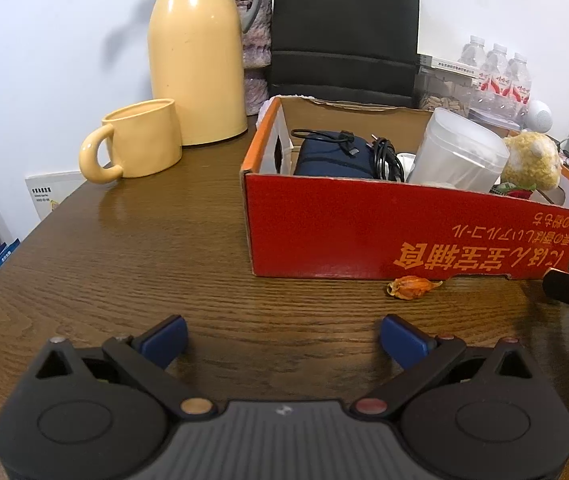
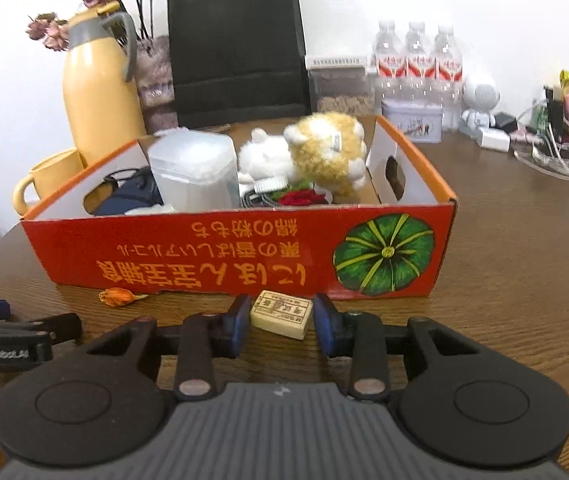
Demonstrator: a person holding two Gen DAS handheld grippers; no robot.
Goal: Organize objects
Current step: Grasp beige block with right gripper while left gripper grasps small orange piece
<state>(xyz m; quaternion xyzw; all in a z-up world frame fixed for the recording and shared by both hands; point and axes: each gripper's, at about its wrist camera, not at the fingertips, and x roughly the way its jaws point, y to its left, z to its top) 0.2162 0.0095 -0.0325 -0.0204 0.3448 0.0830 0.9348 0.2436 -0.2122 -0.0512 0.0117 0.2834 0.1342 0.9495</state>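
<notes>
Box [image 2: 188, 256], red cardboard, sits on the wooden table [image 1: 132, 264], holding a frosted container [image 2: 194, 176], a plush toy [image 2: 324, 152], a navy pouch [image 1: 330, 156] and cables. Right hand-held gripper [image 2: 282, 322] brackets a small cream block [image 2: 281, 314] before the box, pads beside it, not touching. Left hand-held gripper [image 1: 284, 338] hovers spread wide, empty. A dried orange husk [image 1: 412, 287] lies near the box.

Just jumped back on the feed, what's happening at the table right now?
A person is tidying loose items into the red cardboard box on the wooden table. The right tool brackets a small tan block lying just before the box; its pads look slightly apart from it. The left tool hovers open and empty. A plush toy, a frosted container and cables already sit in the box. A dried orange husk remains outside.
</notes>
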